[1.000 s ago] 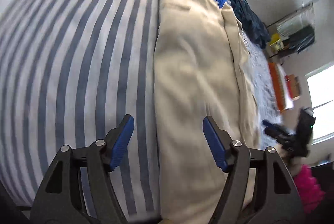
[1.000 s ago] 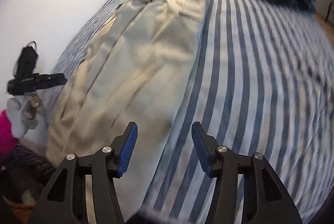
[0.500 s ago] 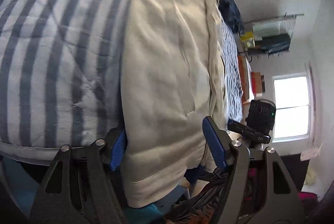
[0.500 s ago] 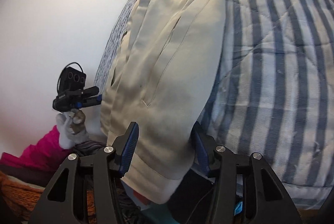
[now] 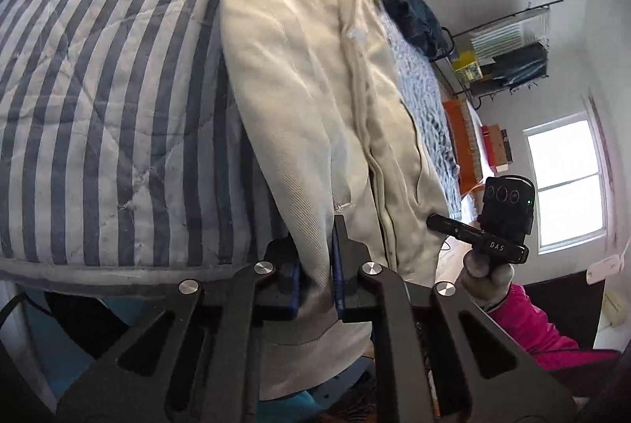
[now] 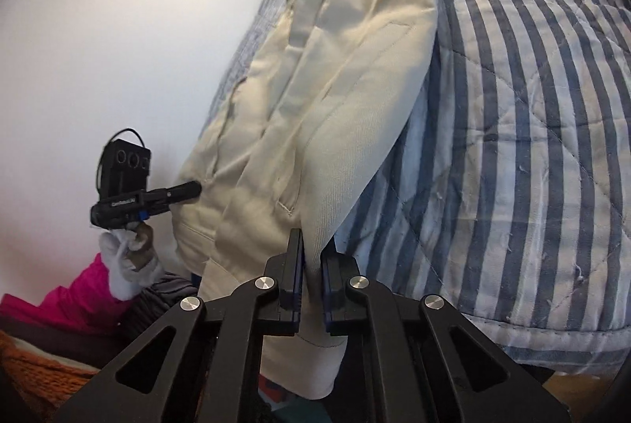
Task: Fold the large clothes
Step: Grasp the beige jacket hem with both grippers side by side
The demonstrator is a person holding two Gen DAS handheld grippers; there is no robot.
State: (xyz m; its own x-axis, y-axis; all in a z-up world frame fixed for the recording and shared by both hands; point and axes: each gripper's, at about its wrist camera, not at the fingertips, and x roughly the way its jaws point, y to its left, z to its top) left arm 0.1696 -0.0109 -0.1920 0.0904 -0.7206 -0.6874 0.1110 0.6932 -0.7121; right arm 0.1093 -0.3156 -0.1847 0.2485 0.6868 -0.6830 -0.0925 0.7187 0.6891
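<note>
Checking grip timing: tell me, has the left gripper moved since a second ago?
Yes. The left gripper has drawn back from over the striped quilt to its near edge, closing on the beige trousers hem.

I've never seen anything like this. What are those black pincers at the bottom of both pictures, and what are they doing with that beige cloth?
They are hand-held grippers, one in each of a person's hands, each carrying a camera that looks along its jaws. One picture comes from the left gripper, the other from the right gripper. Beige trousers lie on a striped quilt, with their near end hanging over the edge. Both pairs of jaws have just closed, and each pinches the trousers near that end. Each camera also shows the other gripper in a gloved hand.
</note>
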